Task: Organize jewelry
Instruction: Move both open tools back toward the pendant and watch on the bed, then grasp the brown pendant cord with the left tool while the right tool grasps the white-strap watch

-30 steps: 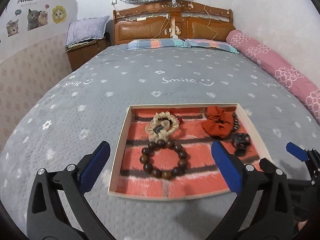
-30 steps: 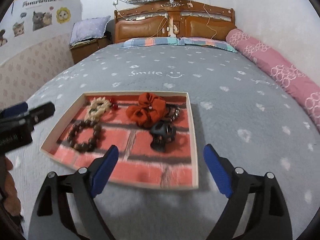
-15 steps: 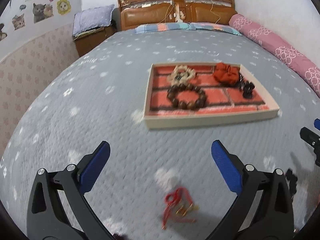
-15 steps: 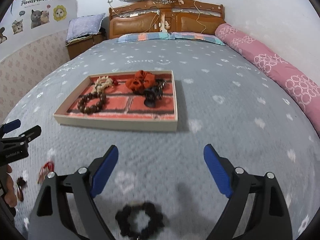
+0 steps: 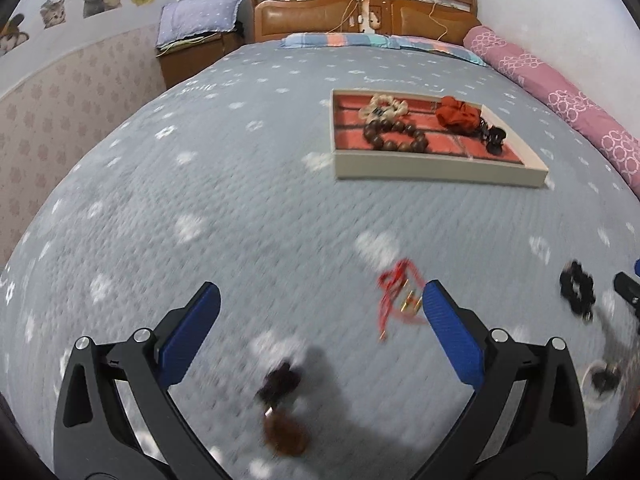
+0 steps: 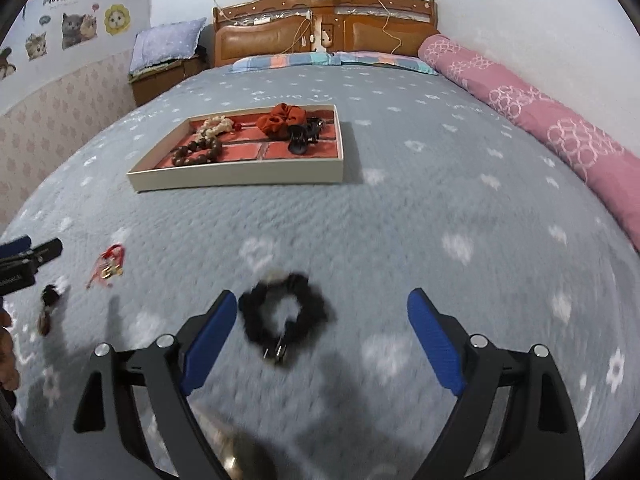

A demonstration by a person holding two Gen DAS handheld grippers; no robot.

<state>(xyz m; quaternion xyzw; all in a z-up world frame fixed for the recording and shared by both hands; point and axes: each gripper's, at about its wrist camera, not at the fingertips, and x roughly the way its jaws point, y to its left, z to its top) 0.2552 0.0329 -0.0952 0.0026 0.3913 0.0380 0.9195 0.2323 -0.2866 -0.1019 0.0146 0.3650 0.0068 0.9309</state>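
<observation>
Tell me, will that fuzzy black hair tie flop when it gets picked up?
Probably yes: the black scrunchie looks soft and ruffled, so it should sag and squash. It likely weighs little. Lying flat on the bedspread, it shouldn't roll.

Tray far up the bed, loose pieces low in the frame near the grippers.

In the left wrist view the tray [image 5: 436, 168] lies on the bedspread [image 5: 224, 200] at upper right, with the bead bracelet [image 5: 394, 136], a pale scrunchie [image 5: 382, 107] behind it, a second scrunchie [image 5: 458, 114] and a hair clip [image 5: 494, 139] at its right end. The cord bracelet [image 5: 394, 300] lies at lower centre right, just left of the left gripper's [image 5: 320, 328] right finger. A blurred small piece [image 5: 280, 380] lies between the fingers at the bottom. In the right wrist view a fluffy scrunchie [image 6: 284, 316] lies between the right gripper's [image 6: 318, 328] fingers, nearer the left one; the headboard [image 6: 320, 36] stands at top centre.
</observation>
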